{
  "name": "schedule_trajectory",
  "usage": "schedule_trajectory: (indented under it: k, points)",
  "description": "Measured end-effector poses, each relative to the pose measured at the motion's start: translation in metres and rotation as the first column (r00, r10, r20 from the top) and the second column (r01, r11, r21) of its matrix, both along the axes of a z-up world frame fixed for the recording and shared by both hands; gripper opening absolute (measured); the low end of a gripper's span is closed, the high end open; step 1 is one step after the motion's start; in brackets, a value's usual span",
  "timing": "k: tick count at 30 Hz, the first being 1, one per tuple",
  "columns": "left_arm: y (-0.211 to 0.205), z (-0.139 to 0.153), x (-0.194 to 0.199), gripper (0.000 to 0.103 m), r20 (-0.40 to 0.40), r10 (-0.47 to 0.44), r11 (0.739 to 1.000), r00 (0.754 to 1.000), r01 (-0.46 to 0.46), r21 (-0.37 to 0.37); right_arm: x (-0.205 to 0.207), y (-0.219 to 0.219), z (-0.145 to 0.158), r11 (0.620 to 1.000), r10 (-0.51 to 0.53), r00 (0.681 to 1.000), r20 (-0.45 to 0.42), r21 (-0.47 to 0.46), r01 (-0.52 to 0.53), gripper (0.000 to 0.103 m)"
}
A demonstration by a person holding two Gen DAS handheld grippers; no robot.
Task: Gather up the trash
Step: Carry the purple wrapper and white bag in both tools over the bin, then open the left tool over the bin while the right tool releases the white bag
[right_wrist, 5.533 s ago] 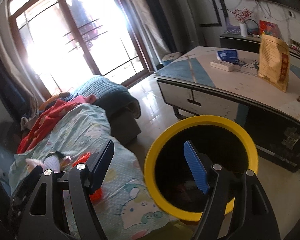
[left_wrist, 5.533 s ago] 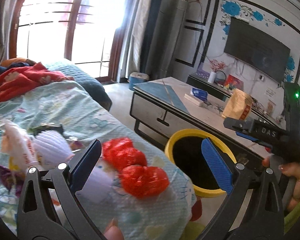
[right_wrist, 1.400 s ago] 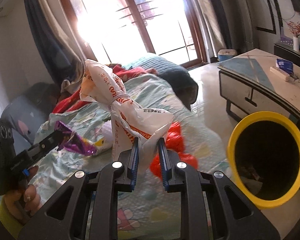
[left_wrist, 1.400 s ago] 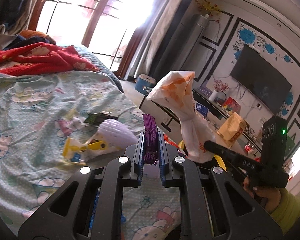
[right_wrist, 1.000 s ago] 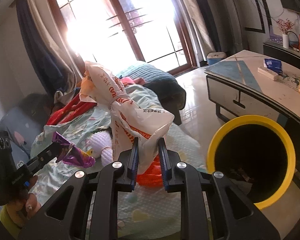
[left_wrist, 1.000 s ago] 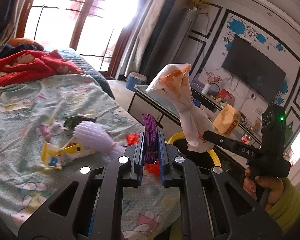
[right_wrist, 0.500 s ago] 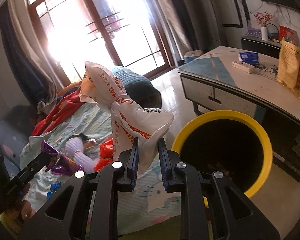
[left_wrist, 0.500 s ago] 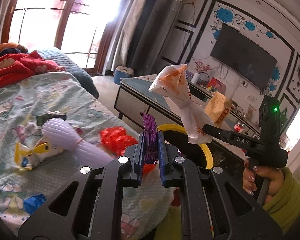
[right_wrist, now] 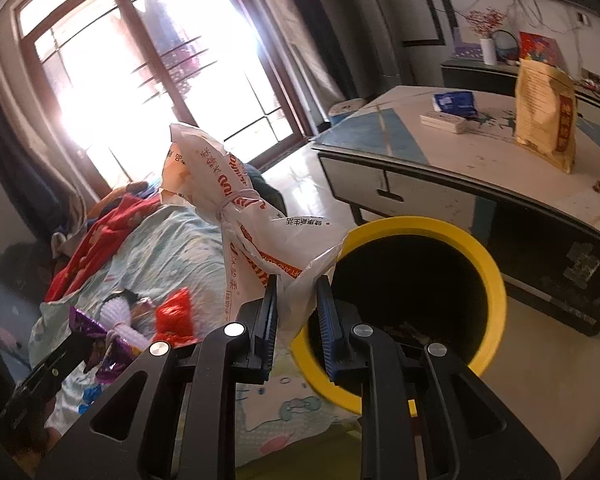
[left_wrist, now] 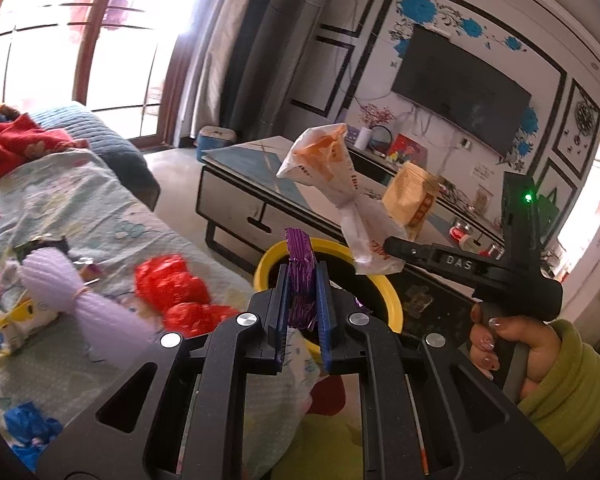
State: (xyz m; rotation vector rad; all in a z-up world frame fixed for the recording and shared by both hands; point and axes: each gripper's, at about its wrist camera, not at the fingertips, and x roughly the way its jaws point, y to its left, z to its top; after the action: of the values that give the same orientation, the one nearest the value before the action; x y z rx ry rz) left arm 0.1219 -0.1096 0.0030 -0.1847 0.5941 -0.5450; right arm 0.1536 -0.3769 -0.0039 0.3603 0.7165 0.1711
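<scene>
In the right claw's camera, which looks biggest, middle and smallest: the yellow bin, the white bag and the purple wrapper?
Largest to smallest, as they look:
1. yellow bin
2. white bag, almost as big, but it sits right at the camera in the right claw, so that is unsure
3. purple wrapper

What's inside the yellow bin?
The yellow bin looks mostly dark inside. A few small scraps lie at the bottom, too dim to name. The white plastic bag in the right gripper covers the near left part of the opening.
</scene>
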Motion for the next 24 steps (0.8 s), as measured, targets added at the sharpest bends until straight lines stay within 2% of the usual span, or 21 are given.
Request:
schedule_trajectory:
  k: [9, 24]
  points:
    - [-0.033, -0.007, 0.011, 0.008, -0.002, -0.053, 0.998, 0.999, 0.053, 0.018, 0.009, -0.028, -0.015, 0.996, -0.087, 0.996, -0.032, -0.011, 0.086, 0.019]
    - [-0.068, -0.026, 0.036, 0.008, -0.031, -0.099, 0.994, 0.995, 0.101, 0.034, 0.02, -0.055, -0.037, 0.984, -0.172, 0.982, -0.078, -0.052, 0.168, 0.019]
